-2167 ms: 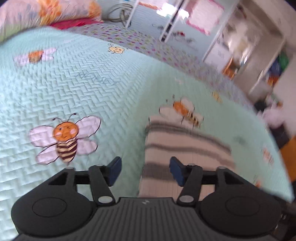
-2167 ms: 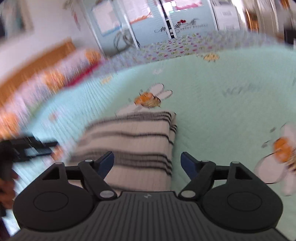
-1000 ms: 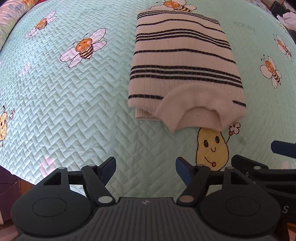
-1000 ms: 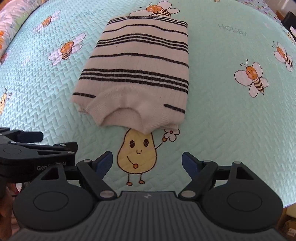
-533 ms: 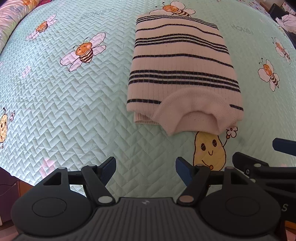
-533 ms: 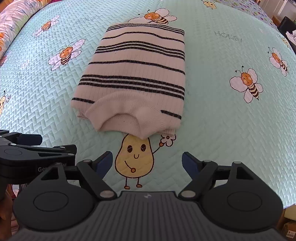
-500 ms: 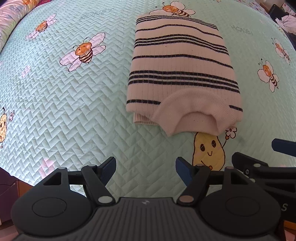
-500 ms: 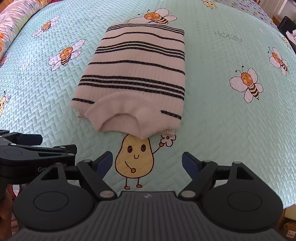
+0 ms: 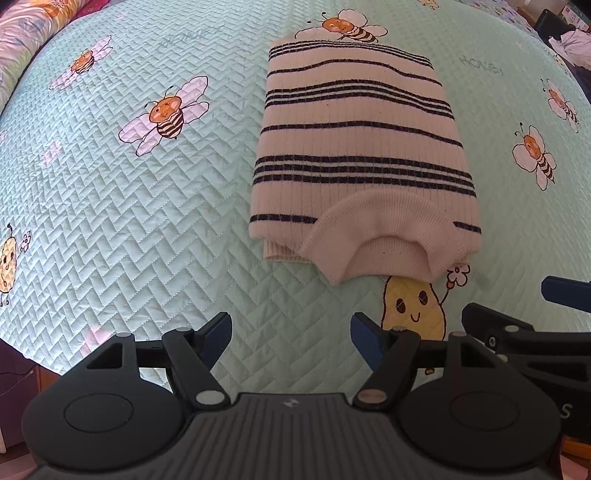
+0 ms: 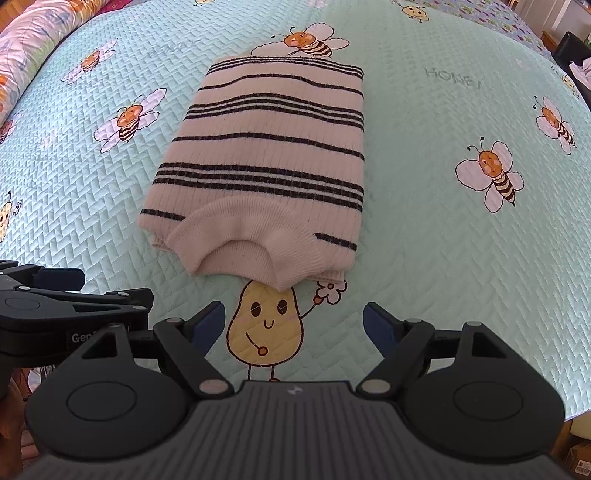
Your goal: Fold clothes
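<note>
A cream sweater with dark stripes (image 9: 362, 147) (image 10: 273, 158) lies folded into a rectangle on the bed, its ribbed collar turned toward me. My left gripper (image 9: 290, 332) hovers open above the quilt, short of the sweater's near left corner, with nothing between its blue pads. My right gripper (image 10: 293, 323) is open too, over a yellow cartoon figure just below the collar, also holding nothing. Each gripper shows at the edge of the other's view: the right one (image 9: 524, 332), and the left one (image 10: 66, 306).
The bed wears a mint-green quilted cover (image 9: 110, 206) printed with bees. A floral pillow (image 10: 33, 26) lies at the far left. The bed's near edge drops off at the lower left (image 9: 22, 362). Dark furniture and clothes (image 9: 565, 33) stand at the far right.
Over two seconds both views swung from a blurred look across the room to a steady downward look at the folded sweater. In the last second almost nothing has moved.
</note>
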`<state>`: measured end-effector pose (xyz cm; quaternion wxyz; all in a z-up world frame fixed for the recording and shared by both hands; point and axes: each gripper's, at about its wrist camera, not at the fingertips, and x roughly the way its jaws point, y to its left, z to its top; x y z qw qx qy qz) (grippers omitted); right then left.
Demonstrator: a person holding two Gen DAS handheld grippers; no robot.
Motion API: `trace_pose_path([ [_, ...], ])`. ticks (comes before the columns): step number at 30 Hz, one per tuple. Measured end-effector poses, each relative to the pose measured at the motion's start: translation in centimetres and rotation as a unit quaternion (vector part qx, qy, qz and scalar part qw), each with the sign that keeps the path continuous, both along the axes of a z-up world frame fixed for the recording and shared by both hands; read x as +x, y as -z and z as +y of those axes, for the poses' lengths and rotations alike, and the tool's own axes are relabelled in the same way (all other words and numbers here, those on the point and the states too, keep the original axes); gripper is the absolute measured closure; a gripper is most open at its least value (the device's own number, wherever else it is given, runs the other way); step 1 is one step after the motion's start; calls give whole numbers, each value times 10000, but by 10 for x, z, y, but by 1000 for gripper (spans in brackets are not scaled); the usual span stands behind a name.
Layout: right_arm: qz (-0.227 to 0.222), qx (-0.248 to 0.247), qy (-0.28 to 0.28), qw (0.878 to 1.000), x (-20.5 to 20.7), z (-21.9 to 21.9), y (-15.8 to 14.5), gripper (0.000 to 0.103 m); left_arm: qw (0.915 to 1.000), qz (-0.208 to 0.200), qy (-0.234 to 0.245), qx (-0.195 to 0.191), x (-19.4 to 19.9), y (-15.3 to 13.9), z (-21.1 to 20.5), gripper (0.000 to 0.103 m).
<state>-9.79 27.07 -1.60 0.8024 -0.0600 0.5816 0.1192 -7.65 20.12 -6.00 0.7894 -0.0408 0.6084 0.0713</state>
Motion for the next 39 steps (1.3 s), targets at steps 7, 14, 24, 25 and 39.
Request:
trace_pose_path([
  [7, 12, 12, 3, 10000, -2, 0, 1, 21, 10000, 8, -6, -26, -2, 0, -1, 29],
  [14, 32, 25, -5, 10000, -2, 0, 1, 21, 10000, 26, -7, -24, -1, 2, -1, 29],
  [24, -21, 394, -191, 9990, 6, -12, 15, 21, 9916, -330, -291, -1217, 0, 23, 20, 30],
  [25, -33, 639, -119, 9979, 8, -22, 19, 21, 9839, -526, -576, -1608, -6, 26, 31, 30],
  [39, 459, 4064, 1537, 8995, 51, -142, 130, 21, 8856, -1611, -2756, -3373, -27, 103, 109, 31],
])
